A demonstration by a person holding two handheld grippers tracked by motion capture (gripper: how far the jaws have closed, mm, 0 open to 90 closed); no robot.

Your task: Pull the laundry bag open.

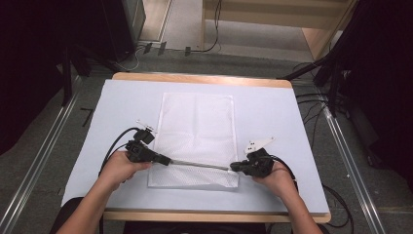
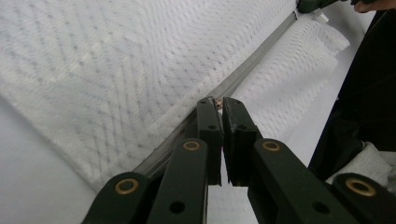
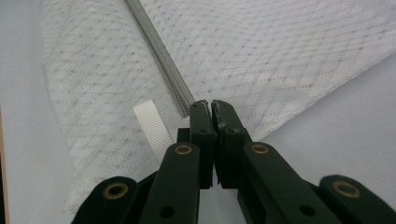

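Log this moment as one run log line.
scene: mesh bag flat on table | left gripper: shut on zipper pull | right gripper: shut at zipper end | zipper: stretched between grippers

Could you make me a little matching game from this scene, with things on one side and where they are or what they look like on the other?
Things:
1. mesh bag
2. zipper
3. left gripper
4. right gripper

Descriptions:
A. grey line running across the near end of the bag
B. white, lying flat on the pale table cover
C. shut at the zipper's end on the right of the high view
D. shut on the small metal pull at the zipper's end on the left of the high view

Pairs: 1-B, 2-A, 3-D, 4-C
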